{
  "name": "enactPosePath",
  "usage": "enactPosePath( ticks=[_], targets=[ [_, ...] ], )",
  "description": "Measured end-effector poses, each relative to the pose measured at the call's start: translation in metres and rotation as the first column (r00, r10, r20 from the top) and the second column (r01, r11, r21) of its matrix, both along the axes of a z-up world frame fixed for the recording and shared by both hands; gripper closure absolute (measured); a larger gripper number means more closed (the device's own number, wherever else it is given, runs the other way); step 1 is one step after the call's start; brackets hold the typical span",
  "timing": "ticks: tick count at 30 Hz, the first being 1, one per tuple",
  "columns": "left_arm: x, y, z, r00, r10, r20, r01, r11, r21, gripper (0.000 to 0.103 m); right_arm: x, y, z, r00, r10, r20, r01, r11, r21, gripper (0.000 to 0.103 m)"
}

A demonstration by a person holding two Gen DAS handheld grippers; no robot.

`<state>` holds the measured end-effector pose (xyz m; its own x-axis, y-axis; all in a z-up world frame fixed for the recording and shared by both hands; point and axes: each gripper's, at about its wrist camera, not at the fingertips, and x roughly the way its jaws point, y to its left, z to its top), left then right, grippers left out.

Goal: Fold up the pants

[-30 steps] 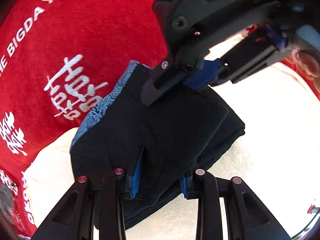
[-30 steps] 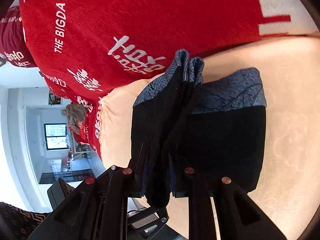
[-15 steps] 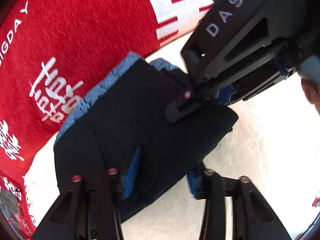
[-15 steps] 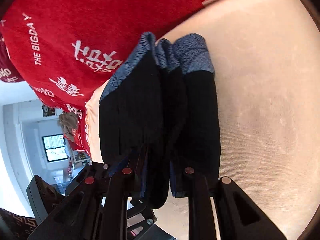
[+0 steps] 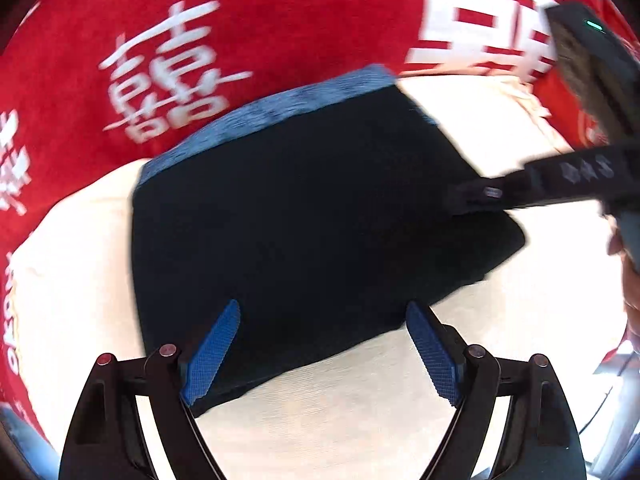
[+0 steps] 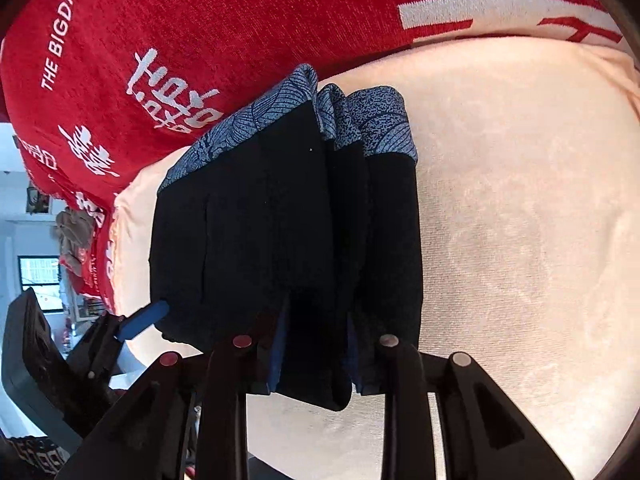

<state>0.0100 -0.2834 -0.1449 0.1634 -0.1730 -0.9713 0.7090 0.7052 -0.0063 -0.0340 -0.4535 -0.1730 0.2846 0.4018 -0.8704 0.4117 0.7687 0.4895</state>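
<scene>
The black pants [image 5: 312, 220] with a blue patterned band lie folded in a thick stack on the cream surface. My left gripper [image 5: 320, 344] is open, its blue pads apart at the stack's near edge, holding nothing. My right gripper [image 6: 316, 356] is shut on a fold of the pants [image 6: 280, 232] at their near edge. In the left wrist view the right gripper [image 5: 480, 194] reaches in from the right onto the stack's right corner. The left gripper's blue pad [image 6: 140, 320] shows at the stack's left in the right wrist view.
A cream cushion surface [image 6: 520, 220] lies under the pants. A red blanket with white lettering [image 5: 200, 40] lies right behind the stack. A room with a window [image 6: 38, 276] shows at the far left of the right wrist view.
My left gripper has opened and let go of the pants. The stack has been laid flat on the cream surface. The right gripper still grips its fold.
</scene>
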Motion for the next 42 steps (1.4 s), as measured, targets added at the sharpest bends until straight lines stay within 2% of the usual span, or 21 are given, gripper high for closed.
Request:
enactPosePath(
  ticks=[6, 11, 17, 26, 28, 29, 42],
  targets=[
    [0.021, 0.030, 0.000, 0.995, 0.094, -0.021, -0.093, 0.996, 0.004, 0.017, -0.004, 0.019, 0.009, 0.996, 0.081, -0.031, -0.086, 0.972, -0.221, 0.063],
    [0.033, 0.051, -0.006, 0.985, 0.147, -0.088, -0.148, 0.989, -0.007, 0.017, -0.007, 0.025, 0.014, 0.995, 0.068, -0.073, -0.086, 0.956, -0.281, 0.058],
    [0.040, 0.068, -0.008, 0.972, 0.194, -0.130, -0.198, 0.980, -0.020, 0.017, -0.010, 0.034, 0.009, 0.991, 0.073, -0.116, -0.108, 0.938, -0.331, 0.051],
    [0.052, 0.087, -0.007, 0.955, 0.251, -0.161, -0.258, 0.966, -0.029, 0.017, -0.025, 0.037, 0.024, 0.991, 0.037, -0.126, -0.076, 0.945, -0.320, 0.050],
    [0.054, 0.088, -0.007, 0.953, 0.257, -0.162, -0.264, 0.964, -0.026, 0.017, -0.031, 0.036, 0.026, 0.991, 0.030, -0.132, -0.068, 0.954, -0.292, 0.038],
    [0.055, 0.089, -0.006, 0.952, 0.259, -0.162, -0.266, 0.964, -0.025, 0.017, -0.033, 0.035, 0.027, 0.991, 0.023, -0.134, -0.060, 0.957, -0.282, 0.037],
    [0.062, 0.090, -0.008, 0.951, 0.275, -0.140, -0.279, 0.960, -0.012, 0.017, -0.039, 0.024, 0.023, 0.990, -0.034, -0.139, 0.002, 0.974, -0.225, 0.032]
  ],
)
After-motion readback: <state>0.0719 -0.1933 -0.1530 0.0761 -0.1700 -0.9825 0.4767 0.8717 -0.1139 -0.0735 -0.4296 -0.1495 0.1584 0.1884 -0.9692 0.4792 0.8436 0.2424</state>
